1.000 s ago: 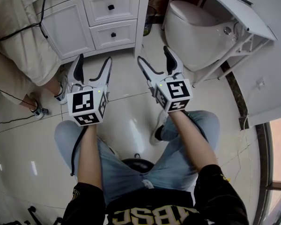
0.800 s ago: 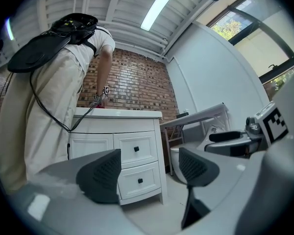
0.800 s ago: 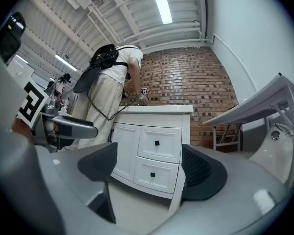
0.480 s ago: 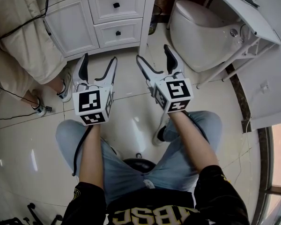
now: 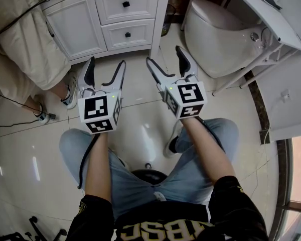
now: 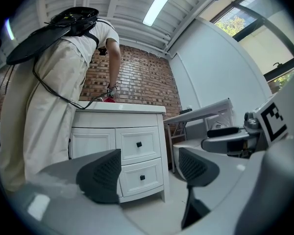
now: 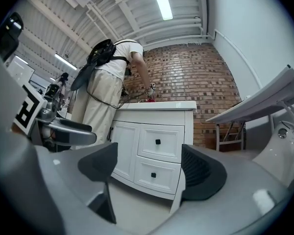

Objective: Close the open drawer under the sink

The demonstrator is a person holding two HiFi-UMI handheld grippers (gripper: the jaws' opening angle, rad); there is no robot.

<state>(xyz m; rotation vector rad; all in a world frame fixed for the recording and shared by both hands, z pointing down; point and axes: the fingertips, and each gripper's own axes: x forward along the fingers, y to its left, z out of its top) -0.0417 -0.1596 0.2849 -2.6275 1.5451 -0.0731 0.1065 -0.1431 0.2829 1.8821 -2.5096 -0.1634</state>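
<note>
Compared with a second ago, the left gripper (image 5: pixel 106 64) is sitting a touch farther right in the head view, and over the last half second both tools are barely shifting. It is hovering over the glossy tiled floor (image 5: pixel 140 129) with its jaws standing wide apart and nothing between them. Through the gap its own view is showing only the drawers beyond.

The right gripper (image 5: pixel 163 56) is hanging just beside it, jaws likewise spread wide and gripping nothing. Both are pointing at the white vanity cabinet (image 5: pixel 75 26) and staying well apart from it.

Two drawers are sitting in the cabinet's right half, the upper drawer (image 5: pixel 125 4) above the lower drawer (image 5: pixel 128 34), each wearing a small dark knob. Both fronts seem to be lying flush with the cabinet face, though the angle is making that hard to confirm.

A person in beige clothing (image 5: pixel 20 39) is bending over the cabinet's left side. A white toilet (image 5: pixel 215 34) is standing to the right of the cabinet.
</note>
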